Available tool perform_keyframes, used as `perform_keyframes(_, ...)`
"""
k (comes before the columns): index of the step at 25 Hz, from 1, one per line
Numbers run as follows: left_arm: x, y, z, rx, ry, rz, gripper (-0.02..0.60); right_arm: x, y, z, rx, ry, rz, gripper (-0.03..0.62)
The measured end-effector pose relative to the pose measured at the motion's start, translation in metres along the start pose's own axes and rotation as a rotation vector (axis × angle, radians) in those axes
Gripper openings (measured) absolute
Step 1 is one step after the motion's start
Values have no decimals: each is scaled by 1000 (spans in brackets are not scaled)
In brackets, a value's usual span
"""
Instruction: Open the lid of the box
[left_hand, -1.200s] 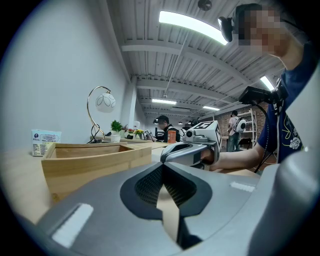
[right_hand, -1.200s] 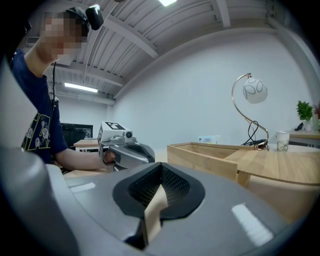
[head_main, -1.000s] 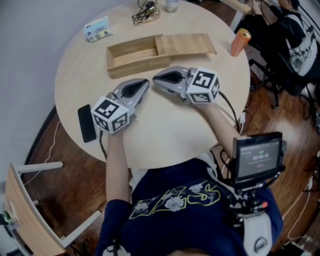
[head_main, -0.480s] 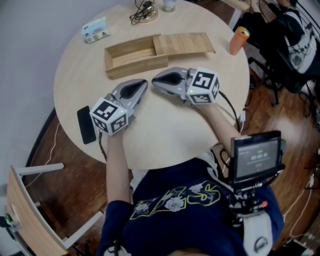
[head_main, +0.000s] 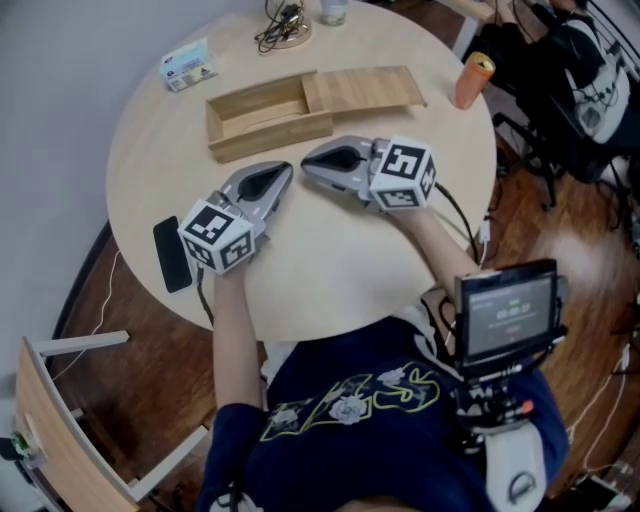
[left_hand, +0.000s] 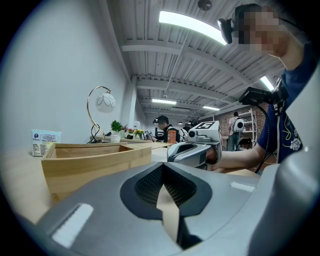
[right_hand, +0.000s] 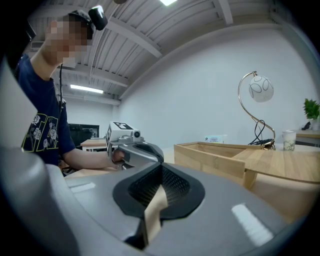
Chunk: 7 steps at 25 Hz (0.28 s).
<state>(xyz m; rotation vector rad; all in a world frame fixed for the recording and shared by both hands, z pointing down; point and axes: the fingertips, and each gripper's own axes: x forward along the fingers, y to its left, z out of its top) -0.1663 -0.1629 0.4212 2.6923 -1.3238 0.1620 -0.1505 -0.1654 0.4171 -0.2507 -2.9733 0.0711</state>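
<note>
A long wooden box (head_main: 262, 119) lies at the far side of the round table (head_main: 320, 270), its inside bare to view. Its flat sliding lid (head_main: 364, 89) is pushed far to the right and sticks out past the box's end. Both grippers rest on the table in front of the box, apart from it. My left gripper (head_main: 283, 170) is shut and holds nothing. My right gripper (head_main: 308, 158) is shut and holds nothing, its tip pointing left toward the left one. In the left gripper view the box (left_hand: 95, 160) stands just ahead to the left; in the right gripper view the box (right_hand: 220, 155) stands to the right.
A black phone (head_main: 172, 254) lies at the table's left edge. A small card box (head_main: 189, 64) and a lamp base with cables (head_main: 282, 26) sit at the back. An orange can (head_main: 472, 82) stands at the right edge. A monitor (head_main: 505, 317) hangs at the person's chest.
Both grippers stay where they were, shut. The whole view has shifted slightly as the head camera moved.
</note>
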Motion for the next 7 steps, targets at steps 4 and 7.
perform_keyframes(4, 0, 0, 0, 2, 2, -3, 3, 0, 0, 0, 0, -2, 6, 17)
perform_keyframes(7, 1, -1, 0, -2, 1, -1, 3, -1, 2, -1, 1, -1, 15, 17)
